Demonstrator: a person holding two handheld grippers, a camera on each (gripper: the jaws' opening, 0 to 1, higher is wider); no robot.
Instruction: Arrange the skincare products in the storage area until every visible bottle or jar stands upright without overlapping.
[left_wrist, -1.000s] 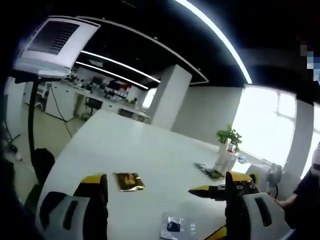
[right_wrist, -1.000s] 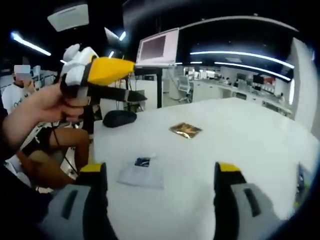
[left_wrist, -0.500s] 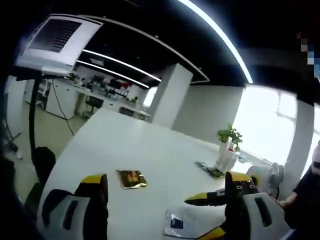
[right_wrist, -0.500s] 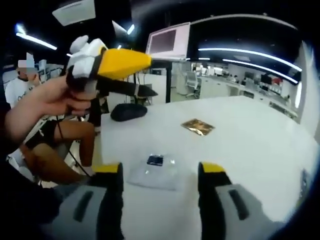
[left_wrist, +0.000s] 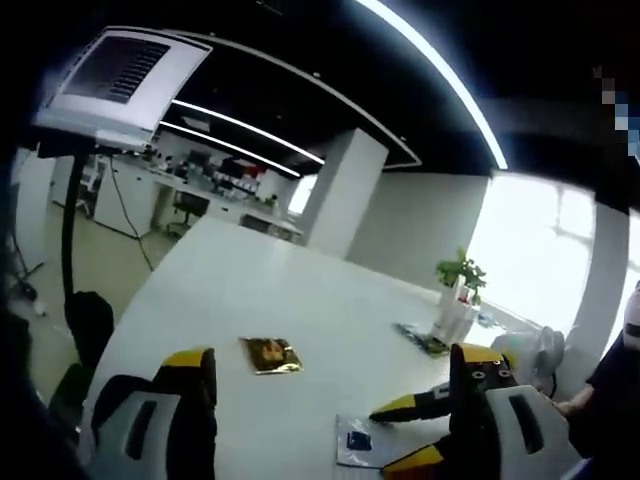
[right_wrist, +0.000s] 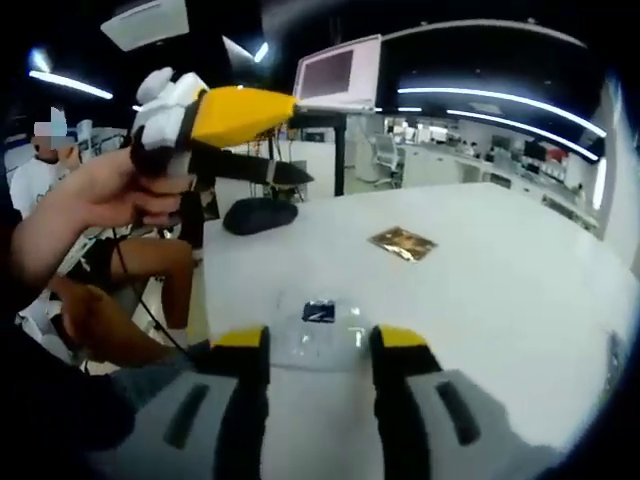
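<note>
Table (right_wrist: 520, 290) showing as smooth white laminate, faintly glossy, catching ceiling light reflections. Clear sachet (right_wrist: 322, 335) looking like thin transparent plastic film, shiny and crinkled, with a dark blue printed patch. Gold sachet (right_wrist: 403, 242) reading as metallic foil, glossy and wrinkled. Right gripper (right_wrist: 318, 350) fingers (right_wrist: 243, 390) appearing as matt black plastic with yellow tips; left gripper (left_wrist: 330, 375) showing the same. Dark pouch (right_wrist: 258, 214) looking like matt black fabric.

On table (right_wrist: 520, 290): clear sachet (right_wrist: 322, 335) nearest, just before right gripper (right_wrist: 318, 345); foil sachet (right_wrist: 402, 242) farther back, well apart; potted plant (left_wrist: 457, 290) near far edge.
</note>
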